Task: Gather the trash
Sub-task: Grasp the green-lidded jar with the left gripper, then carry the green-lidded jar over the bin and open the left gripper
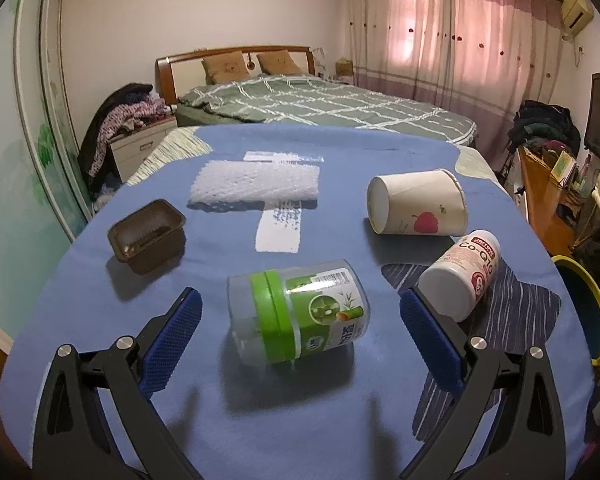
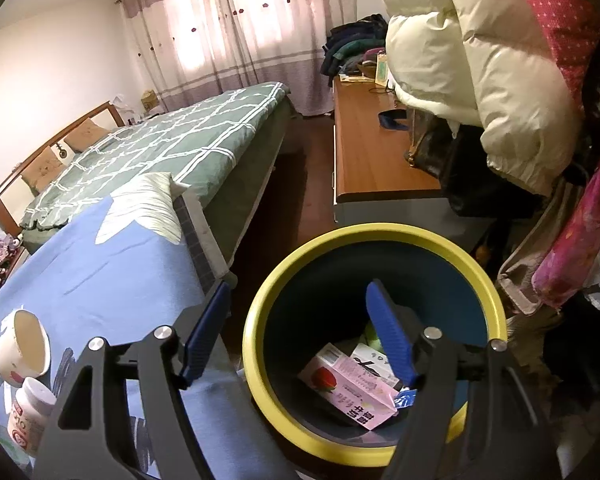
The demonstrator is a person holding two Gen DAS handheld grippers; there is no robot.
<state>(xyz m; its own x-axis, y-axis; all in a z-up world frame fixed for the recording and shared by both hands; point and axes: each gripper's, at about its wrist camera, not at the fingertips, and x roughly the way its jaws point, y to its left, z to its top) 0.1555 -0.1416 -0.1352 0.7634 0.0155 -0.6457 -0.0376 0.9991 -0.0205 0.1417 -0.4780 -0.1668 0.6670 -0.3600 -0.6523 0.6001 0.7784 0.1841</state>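
Note:
In the left wrist view my left gripper [image 1: 300,312] is open, its blue fingers either side of a clear jar with a green lid [image 1: 298,312] lying on the blue cloth. Farther off lie a paper cup [image 1: 418,204], a white Co-Q10 bottle [image 1: 462,274], a brown plastic tray [image 1: 148,234] and a bubble-wrap sheet [image 1: 256,186]. In the right wrist view my right gripper [image 2: 300,316] is open and empty above a yellow-rimmed bin [image 2: 256,356] holding a pink carton [image 2: 348,386] and other packets. The cup [image 2: 20,346] and bottle [image 2: 28,420] show at the left.
The blue-clothed table [image 1: 340,420] ends just left of the bin. A bed [image 1: 320,104] lies beyond it. A wooden desk [image 2: 372,152] and hanging coats [image 2: 480,80] crowd the bin's far and right sides.

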